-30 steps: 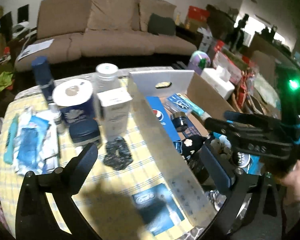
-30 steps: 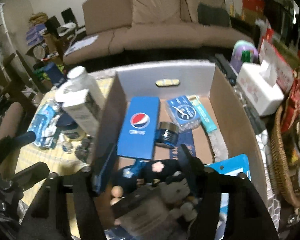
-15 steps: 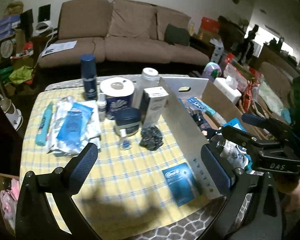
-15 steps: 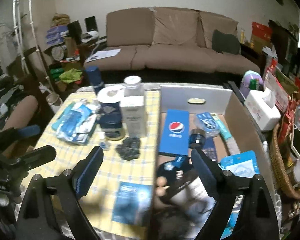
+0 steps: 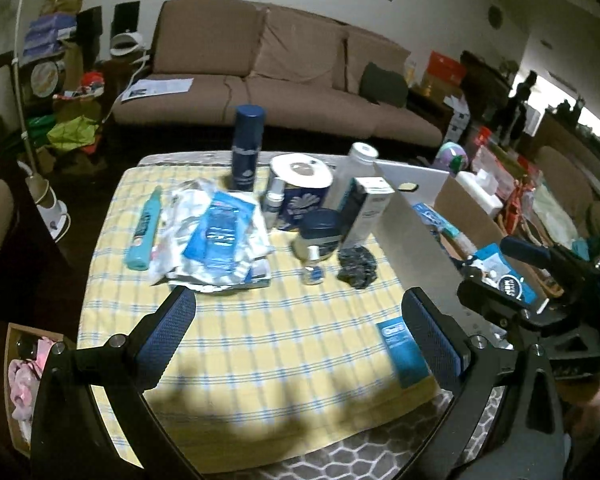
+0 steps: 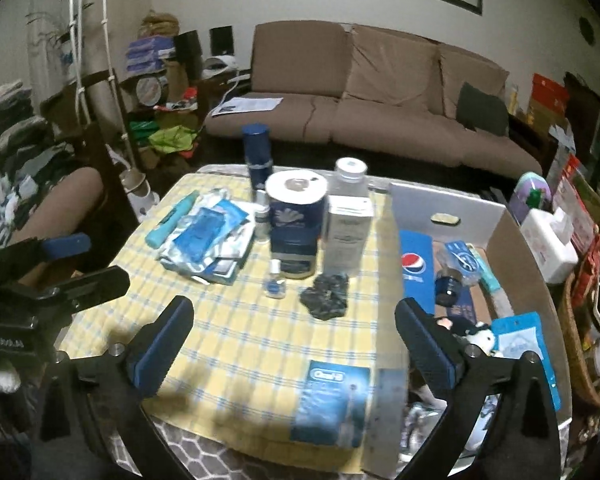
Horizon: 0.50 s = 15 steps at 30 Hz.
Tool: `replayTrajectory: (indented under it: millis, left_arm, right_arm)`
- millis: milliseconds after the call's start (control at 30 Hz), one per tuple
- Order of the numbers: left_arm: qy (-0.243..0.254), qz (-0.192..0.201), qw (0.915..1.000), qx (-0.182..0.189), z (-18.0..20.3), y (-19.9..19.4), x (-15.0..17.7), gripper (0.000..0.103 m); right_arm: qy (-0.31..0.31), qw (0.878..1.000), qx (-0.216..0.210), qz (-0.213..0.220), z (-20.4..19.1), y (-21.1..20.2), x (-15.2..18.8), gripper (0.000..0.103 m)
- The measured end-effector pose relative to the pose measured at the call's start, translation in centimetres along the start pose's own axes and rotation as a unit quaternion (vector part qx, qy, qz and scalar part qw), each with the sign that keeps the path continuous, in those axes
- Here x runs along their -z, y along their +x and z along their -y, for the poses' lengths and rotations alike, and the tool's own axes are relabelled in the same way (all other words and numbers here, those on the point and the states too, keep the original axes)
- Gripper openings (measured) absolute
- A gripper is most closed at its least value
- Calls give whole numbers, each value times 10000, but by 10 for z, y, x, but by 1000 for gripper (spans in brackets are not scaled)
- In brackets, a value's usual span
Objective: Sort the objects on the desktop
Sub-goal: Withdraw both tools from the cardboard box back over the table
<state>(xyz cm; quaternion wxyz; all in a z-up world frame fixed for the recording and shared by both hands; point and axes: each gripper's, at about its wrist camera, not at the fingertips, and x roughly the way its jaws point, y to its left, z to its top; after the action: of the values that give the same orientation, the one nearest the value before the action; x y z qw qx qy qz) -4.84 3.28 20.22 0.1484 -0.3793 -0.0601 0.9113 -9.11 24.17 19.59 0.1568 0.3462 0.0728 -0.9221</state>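
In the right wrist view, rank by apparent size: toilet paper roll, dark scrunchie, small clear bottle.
1. Toilet paper roll, clearly largest.
2. Dark scrunchie.
3. Small clear bottle, smallest.
All three sit close together, so nearness hardly skews this.

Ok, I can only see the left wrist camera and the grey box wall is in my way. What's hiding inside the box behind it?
Observer: The right wrist view shows a flat blue Pepsi box lying in the cardboard box, along the wall nearest the table.
Child: Is anything next to it?
Observer: Yes, a small dark jar sits just to its right on the box floor.
Child: Is the right gripper holding something?
Observer: No. The right gripper has its jaws opening, and only the yellow tablecloth shows between them.
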Motion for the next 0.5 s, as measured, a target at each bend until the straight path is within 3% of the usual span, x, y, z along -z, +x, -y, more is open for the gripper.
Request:
replayTrajectory:
  millis: [500]
  left_arm:
    - [-366, -156, 9987, -320, -80, 18, 21, 103]
  right_arm:
    - [-261, 9990, -248, -273, -61, 59, 5, 103]
